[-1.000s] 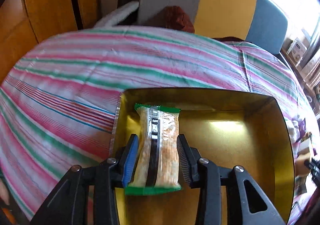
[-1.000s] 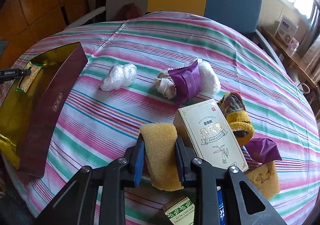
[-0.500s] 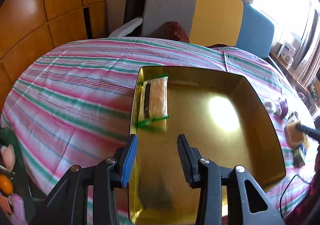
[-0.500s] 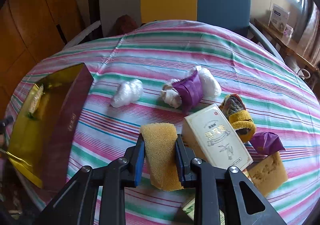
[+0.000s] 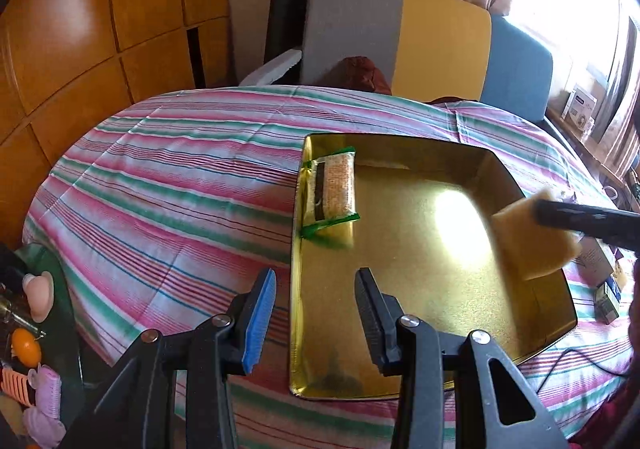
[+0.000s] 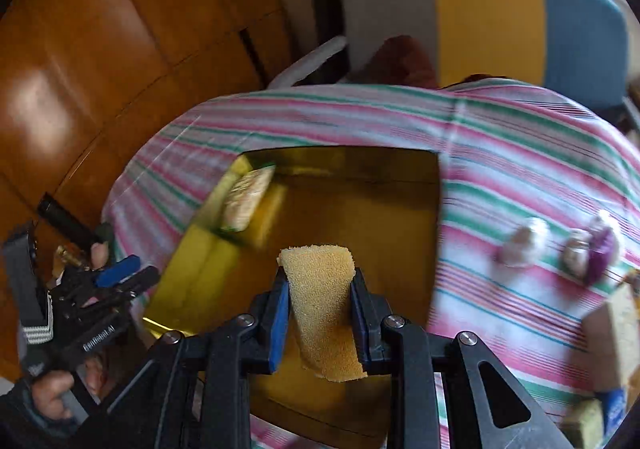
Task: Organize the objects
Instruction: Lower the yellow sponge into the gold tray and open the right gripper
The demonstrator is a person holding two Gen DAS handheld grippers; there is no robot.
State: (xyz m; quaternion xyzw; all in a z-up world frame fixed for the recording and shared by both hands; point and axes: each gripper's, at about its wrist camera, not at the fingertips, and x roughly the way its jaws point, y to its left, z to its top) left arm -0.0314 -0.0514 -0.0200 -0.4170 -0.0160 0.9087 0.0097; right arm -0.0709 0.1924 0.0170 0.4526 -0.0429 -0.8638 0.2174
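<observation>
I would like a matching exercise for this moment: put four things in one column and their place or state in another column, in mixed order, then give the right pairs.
Things:
1. left tool
2. right tool
3. snack packet
4. gold box

States:
A. shut on the yellow sponge
B. lying inside the box, near a far corner
C. open, holding nothing
D. resting on the striped tablecloth

Pairs: 1-C, 2-A, 3-B, 4-D

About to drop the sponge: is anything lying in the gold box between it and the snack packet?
Nothing: in the left wrist view, only bare gold floor of the box lies between the packet and the sponge, which the right claw holds.
</observation>
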